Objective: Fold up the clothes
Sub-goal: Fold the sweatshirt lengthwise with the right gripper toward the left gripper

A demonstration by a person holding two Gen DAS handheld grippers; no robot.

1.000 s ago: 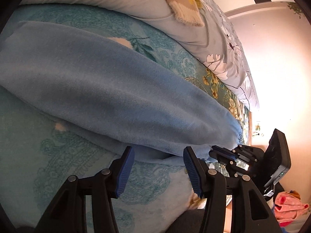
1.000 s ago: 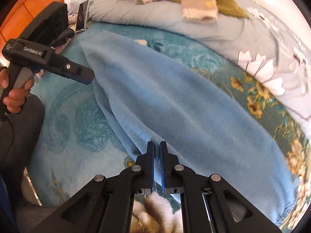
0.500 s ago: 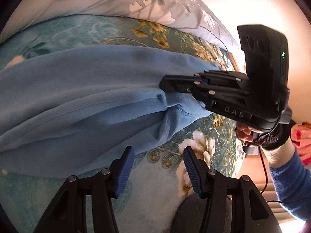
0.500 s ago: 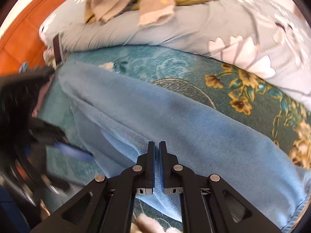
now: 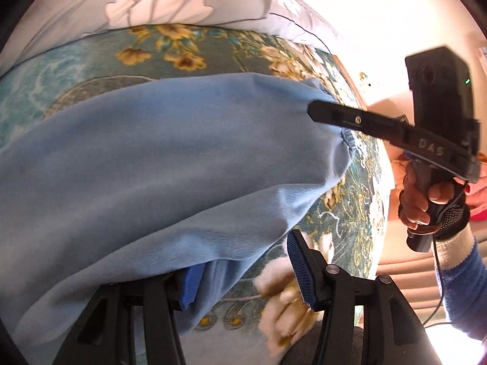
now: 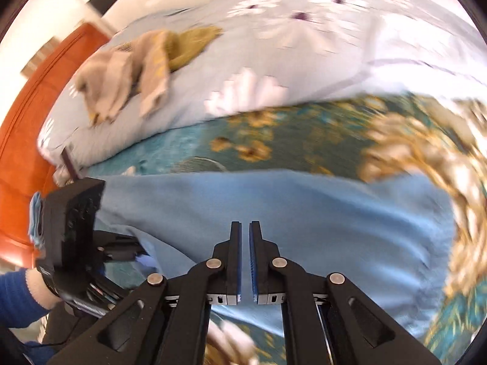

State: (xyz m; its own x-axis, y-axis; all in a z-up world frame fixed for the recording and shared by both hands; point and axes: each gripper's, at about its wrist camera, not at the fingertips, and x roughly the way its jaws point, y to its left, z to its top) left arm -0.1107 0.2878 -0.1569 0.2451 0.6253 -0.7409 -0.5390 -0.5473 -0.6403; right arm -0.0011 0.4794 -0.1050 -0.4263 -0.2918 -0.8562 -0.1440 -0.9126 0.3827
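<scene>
Below the grey floral quilt (image 5: 76, 15), the blue garment (image 5: 152, 158) is lying half-lifted on the bed (image 5: 213, 51), neither flat nor folded. Right tongs (image 5: 312, 112) are pinching its gathered end; left tongs (image 5: 243, 270), wide, are straddling its near edge.

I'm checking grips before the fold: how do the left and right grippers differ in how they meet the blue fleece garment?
The left gripper stands wide open; the right gripper is closed to a thin slit. The light blue fleece garment only drapes over one left finger, while the right fingers pinch it near its gathered cuff. Both are black with blue ribbed pads.
</scene>
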